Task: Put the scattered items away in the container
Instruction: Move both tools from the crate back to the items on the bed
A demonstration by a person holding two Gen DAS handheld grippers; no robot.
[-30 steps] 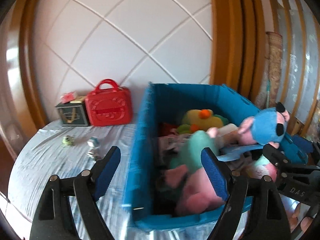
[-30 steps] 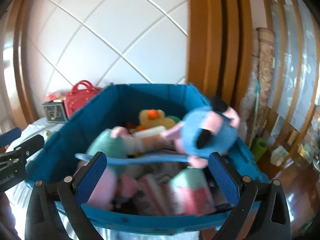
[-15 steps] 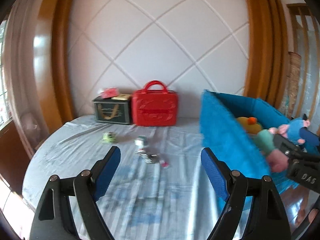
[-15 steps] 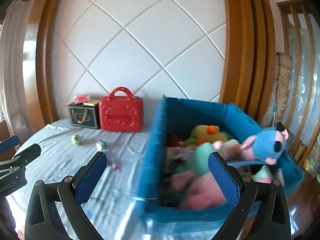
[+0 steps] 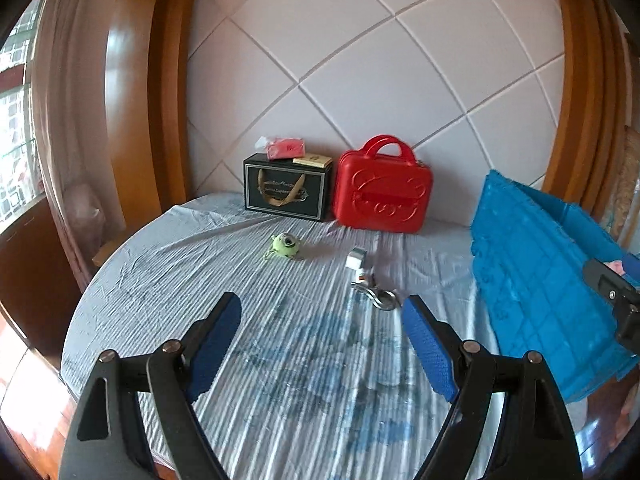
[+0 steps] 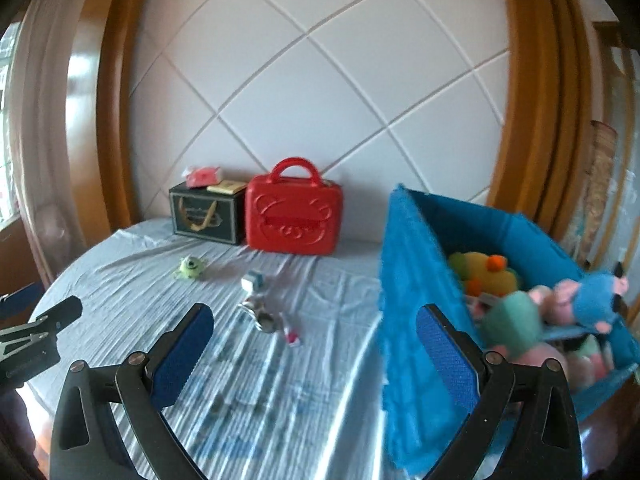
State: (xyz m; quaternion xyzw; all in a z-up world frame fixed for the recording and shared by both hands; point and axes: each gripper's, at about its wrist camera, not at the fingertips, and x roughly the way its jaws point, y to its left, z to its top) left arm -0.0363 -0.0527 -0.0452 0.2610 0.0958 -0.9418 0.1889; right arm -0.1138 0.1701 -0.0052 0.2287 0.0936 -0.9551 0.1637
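- The left tongs (image 5: 322, 338) hang over the striped bedsheet (image 5: 200, 264) with their blue pads spread wide and nothing between them
- The right tongs (image 6: 316, 344) are spread wide as well and empty, their right pad in front of the wall of the blue box (image 6: 412, 280)
- The small scattered things lie on the sheet beyond both pairs of tongs, well apart from the pads
- One green one-eyed toy (image 5: 286, 245) lies furthest left, ahead of the left pad of the left tongs
- One small white and blue cube (image 5: 356, 257) lies to its right
- One silvery metal hook (image 5: 376, 292) lies nearer, just ahead of the right pad of the left tongs; a small red and white piece (image 6: 292, 336) lies next to it, seen from the right wrist
- One blue box stands at the right of the bed, open at the top
- In it the right wrist view shows one yellow duck (image 6: 486, 272), one blue plush with pink ears (image 6: 596, 300) and one green and pink plush (image 6: 516, 324), blurred; more lies under them, too smeared to count
- One red case (image 5: 382, 192) and one black gift box (image 5: 286, 192) stand side by side against the padded wall
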